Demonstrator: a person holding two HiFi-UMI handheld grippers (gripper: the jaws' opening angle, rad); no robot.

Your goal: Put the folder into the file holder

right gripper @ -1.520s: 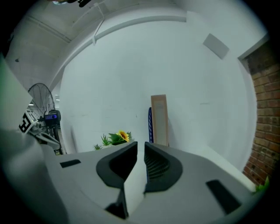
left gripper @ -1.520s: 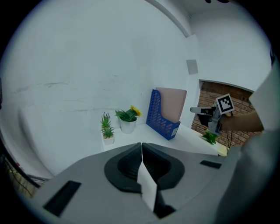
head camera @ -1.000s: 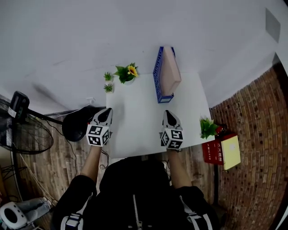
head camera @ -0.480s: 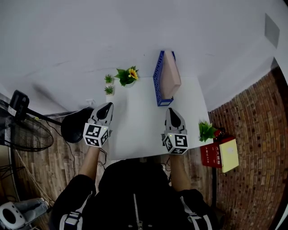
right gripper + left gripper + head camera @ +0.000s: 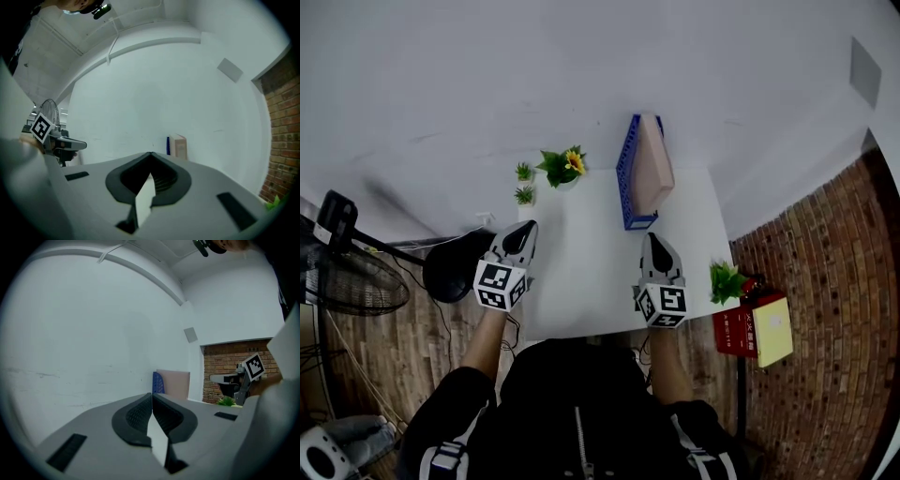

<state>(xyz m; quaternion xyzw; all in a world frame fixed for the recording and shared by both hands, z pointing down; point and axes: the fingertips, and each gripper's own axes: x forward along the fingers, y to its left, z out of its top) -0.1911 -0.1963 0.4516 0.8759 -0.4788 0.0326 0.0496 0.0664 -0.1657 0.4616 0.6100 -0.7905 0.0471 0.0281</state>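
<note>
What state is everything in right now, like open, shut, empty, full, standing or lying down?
Left gripper: jaws shut, nothing between them.
Right gripper: jaws shut, nothing between them.
Folder: standing on edge inside the file holder.
File holder: upright at the far side of the table, holding the folder.
Sunflower plant: upright at the table's far left corner.
Table: bare in the middle.

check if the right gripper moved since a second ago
Yes. The right gripper has risen toward the camera: it looks larger against the white table, still short of the blue file holder.
</note>
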